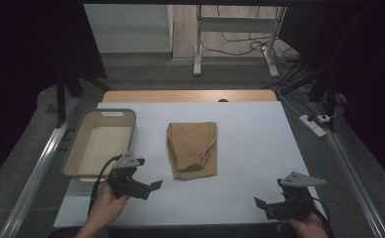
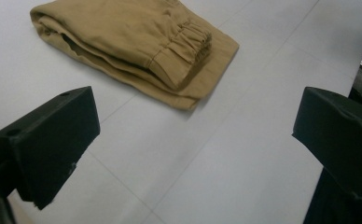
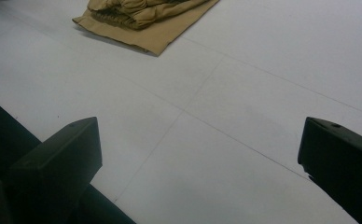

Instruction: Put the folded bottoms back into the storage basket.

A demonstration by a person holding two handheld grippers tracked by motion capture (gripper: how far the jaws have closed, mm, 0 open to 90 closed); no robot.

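A folded tan garment (image 1: 192, 149) with an elastic cuff lies in the middle of the white table (image 1: 250, 134). In the left gripper view the garment (image 2: 137, 46) sits ahead of the jaws, apart from them. My left gripper (image 1: 153, 190) is near the front left, held by a hand, open and empty, pointing toward the garment's near edge. At the front right corner my right gripper (image 1: 260, 204) is open and empty too. Its own view catches the garment's corner (image 3: 146, 21) far ahead.
A beige plastic basket (image 1: 84, 136) stands at the table's left, just behind my left gripper. A metal rail (image 1: 36, 171) runs along the left side. Cables and a power strip (image 1: 313, 124) lie on the floor to the right.
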